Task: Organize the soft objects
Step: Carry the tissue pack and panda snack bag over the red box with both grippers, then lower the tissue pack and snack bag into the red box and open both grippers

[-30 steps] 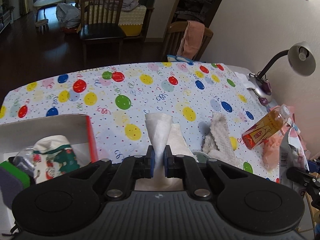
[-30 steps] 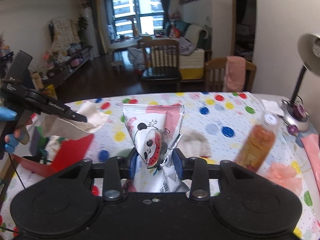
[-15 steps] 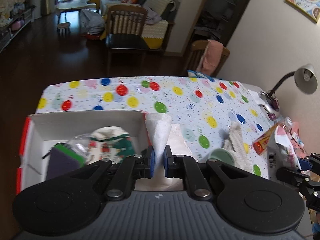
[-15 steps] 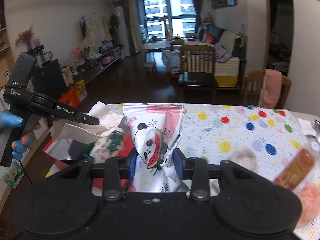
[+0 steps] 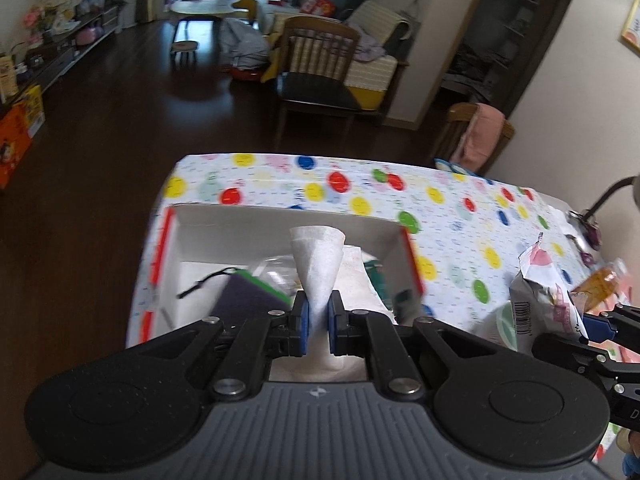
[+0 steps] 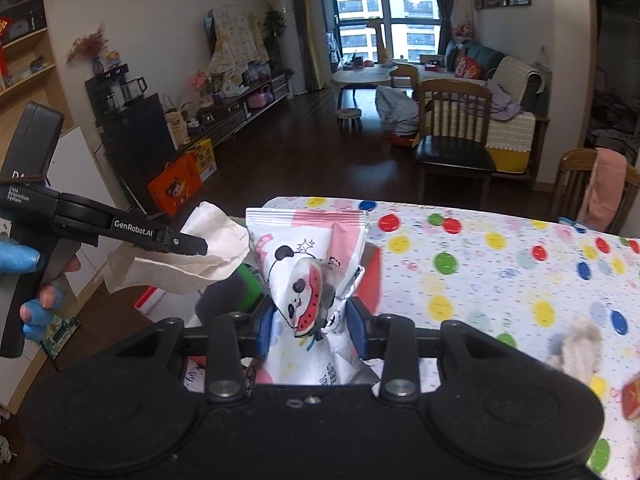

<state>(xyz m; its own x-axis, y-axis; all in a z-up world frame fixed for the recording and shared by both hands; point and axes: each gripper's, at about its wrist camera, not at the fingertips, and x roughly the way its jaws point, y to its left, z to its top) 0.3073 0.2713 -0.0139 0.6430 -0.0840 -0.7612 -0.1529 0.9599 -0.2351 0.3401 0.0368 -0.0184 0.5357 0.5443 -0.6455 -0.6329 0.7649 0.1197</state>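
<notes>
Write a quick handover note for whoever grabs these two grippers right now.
Left gripper: shut on a white tissue, held above the open box.
Right gripper: shut on a panda snack bag, held up beside the box.
In the box: a purple sponge and other items, too blurred to name.
Left to do: drop the tissue, then the bag. A fuzzy cloth lies out on the table.

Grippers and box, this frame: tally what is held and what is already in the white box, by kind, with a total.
White cloths held: 1, white cloth in left gripper
Snack bags held: 1, panda snack bag in right gripper
Sponges in white box: 1, purple-green sponge
Other box contents: blurred, uncounted
Total: 3
</notes>
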